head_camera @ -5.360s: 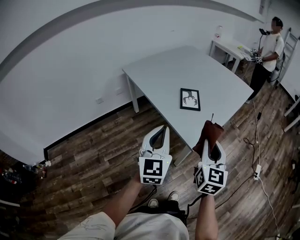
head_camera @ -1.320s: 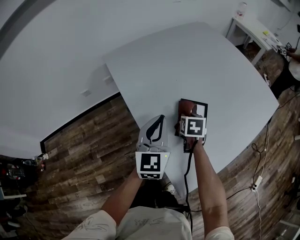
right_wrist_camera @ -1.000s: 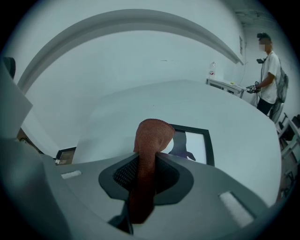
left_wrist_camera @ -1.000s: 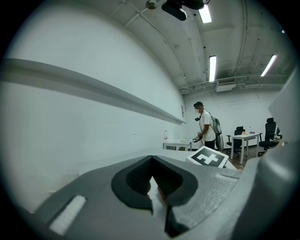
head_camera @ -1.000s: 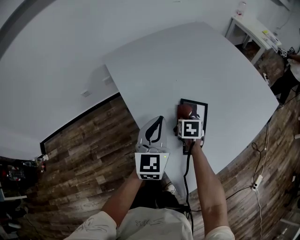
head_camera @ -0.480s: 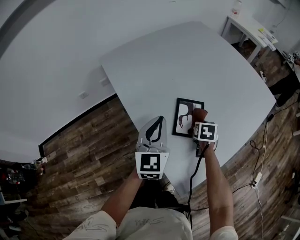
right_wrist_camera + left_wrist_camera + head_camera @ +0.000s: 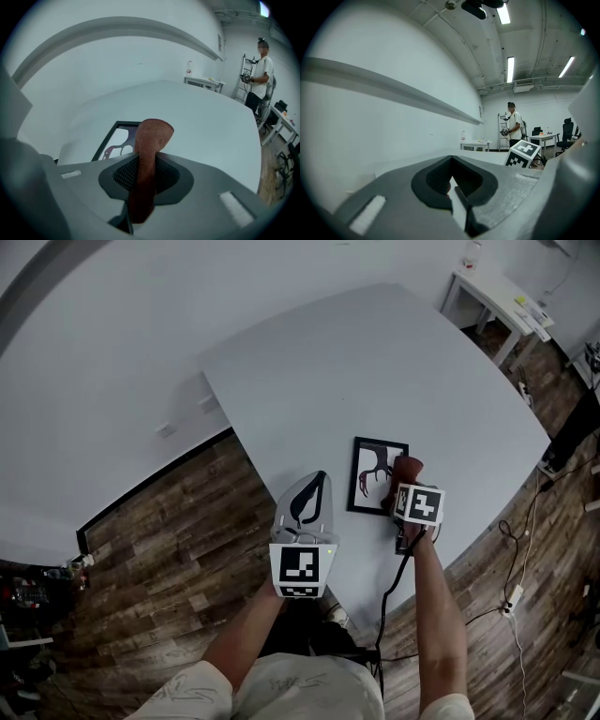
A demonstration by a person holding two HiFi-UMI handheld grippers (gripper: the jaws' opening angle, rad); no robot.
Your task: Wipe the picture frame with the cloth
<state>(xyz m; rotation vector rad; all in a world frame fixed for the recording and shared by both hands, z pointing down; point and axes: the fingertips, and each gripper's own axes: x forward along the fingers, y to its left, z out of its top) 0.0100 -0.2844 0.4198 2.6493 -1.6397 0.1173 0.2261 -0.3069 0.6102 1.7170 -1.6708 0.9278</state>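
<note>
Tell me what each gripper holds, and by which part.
The right gripper is shut on the cloth, pinching its lower part; the rounded end sticks out beyond the jaws. The left gripper is shut and empty.

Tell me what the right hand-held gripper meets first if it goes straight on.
Probably the picture frame near its right edge, the cloth touching first; perhaps the table beside it: depth is unclear.

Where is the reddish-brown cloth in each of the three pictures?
Head view: right of centre; the cloth sticks out of the right gripper, at the right edge of the picture frame.
Left gripper view: not in it.
Right gripper view: in the middle, standing up between the jaws shut on it.
Shared landmark: the picture frame lies just left of the cloth in both the head view and the right gripper view.
</note>
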